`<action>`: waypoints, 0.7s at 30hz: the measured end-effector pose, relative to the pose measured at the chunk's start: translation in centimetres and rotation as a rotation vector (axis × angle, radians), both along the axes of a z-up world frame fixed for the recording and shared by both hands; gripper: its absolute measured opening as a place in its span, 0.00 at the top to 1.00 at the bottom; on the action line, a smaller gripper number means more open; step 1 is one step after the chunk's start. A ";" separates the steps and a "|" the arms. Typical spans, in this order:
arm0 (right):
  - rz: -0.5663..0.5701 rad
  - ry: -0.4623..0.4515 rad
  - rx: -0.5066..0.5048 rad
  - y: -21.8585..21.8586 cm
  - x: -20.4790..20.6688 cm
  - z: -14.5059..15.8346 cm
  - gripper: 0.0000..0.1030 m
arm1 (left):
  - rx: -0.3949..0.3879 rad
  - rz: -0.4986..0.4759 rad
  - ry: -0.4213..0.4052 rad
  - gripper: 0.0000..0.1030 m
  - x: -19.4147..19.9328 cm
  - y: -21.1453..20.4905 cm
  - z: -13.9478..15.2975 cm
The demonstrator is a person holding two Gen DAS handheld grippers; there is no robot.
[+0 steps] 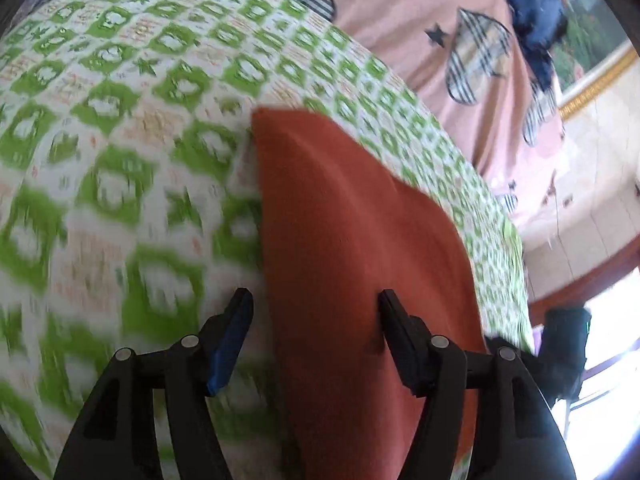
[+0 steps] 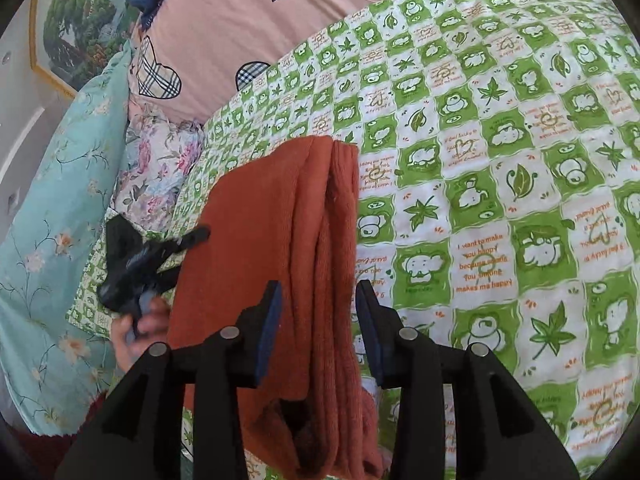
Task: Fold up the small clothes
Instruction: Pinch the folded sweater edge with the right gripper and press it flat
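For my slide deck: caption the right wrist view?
Open right gripper straddles folded rust-red cloth on green-checked quilt.

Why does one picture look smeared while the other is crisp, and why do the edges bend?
Left wrist view: the green checked quilt is streaked by motion blur, worst low on the left, and the window corner glares white. Right wrist view: sharp, with the quilt's printed words legible and the rust-red cloth showing its knit. Both views: the fisheye lens curves straight lines and darkens the corners.

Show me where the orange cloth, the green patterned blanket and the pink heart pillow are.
orange cloth (image 2: 280,216): right wrist view, its flat upper layer.
green patterned blanket (image 2: 500,160): right wrist view, a bare stretch.
pink heart pillow (image 1: 400,20): left wrist view, plain pink area.
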State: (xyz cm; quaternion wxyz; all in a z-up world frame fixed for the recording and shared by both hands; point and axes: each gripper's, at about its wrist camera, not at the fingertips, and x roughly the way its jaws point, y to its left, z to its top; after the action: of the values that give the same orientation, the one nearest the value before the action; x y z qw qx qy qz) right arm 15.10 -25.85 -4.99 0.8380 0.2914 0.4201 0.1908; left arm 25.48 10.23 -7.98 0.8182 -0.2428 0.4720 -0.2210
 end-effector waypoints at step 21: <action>0.030 0.027 -0.048 2.8 4.5 -0.5 0.72 | 0.106 0.096 -0.173 0.48 -1.1 0.8 6.0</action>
State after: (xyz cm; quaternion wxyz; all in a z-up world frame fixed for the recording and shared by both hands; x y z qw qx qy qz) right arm 19.64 -23.02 -5.46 0.8359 0.2673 0.4404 0.1893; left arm 24.38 11.05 -1.95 0.8772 -0.2017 0.3984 -0.1764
